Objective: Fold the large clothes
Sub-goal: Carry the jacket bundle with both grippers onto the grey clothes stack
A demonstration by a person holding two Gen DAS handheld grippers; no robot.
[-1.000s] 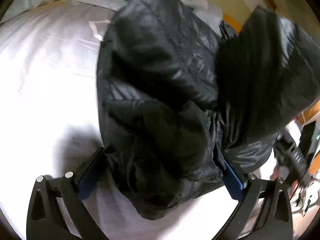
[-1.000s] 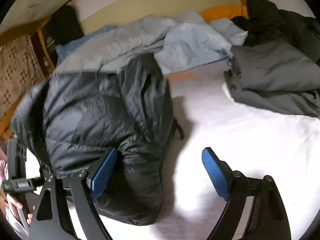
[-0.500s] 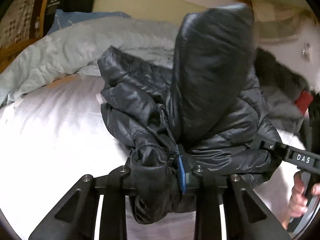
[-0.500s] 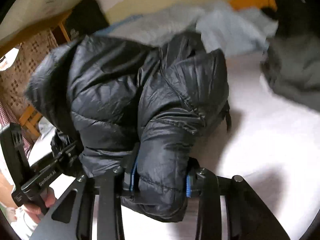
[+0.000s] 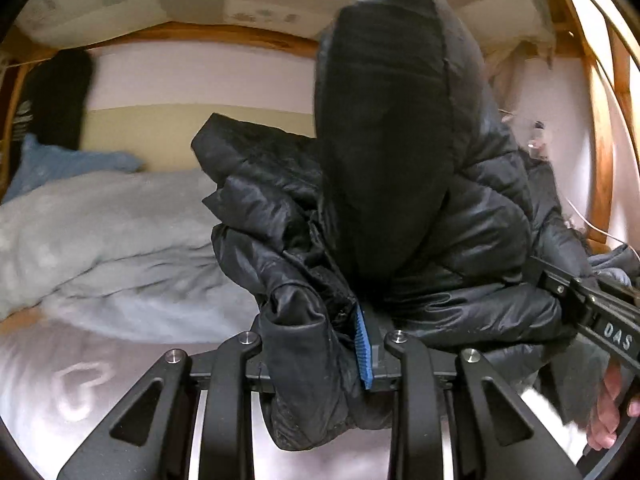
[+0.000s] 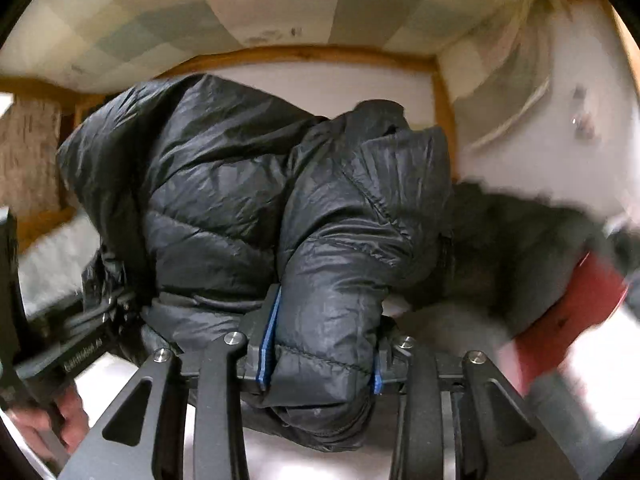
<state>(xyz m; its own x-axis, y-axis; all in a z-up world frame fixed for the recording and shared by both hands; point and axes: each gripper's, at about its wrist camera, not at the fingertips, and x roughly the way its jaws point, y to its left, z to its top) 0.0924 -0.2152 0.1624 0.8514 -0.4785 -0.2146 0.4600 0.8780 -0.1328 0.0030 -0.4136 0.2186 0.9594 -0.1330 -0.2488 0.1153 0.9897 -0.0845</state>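
A black quilted puffer jacket (image 5: 420,208) hangs bunched in the air above the white bed sheet (image 5: 80,392). My left gripper (image 5: 320,356) is shut on a thick fold of the jacket's edge, one blue pad showing. My right gripper (image 6: 320,352) is shut on another padded fold of the same jacket (image 6: 248,200), blue pads on both sides. In the left wrist view the hood stands up dark in the middle. The other gripper's handle shows at the right edge (image 5: 600,320), and in the right wrist view at the left edge (image 6: 60,364).
A pale blue duvet (image 5: 100,240) lies bunched at the back left of the bed. A dark grey garment (image 6: 520,248) and something red (image 6: 568,320) lie blurred at the right. A wooden frame (image 5: 200,36) and walls enclose the bed.
Both grippers were open beside the jacket lying on the bed; they shut on its folds and have lifted it. The views now tilt up toward the wall and ceiling.
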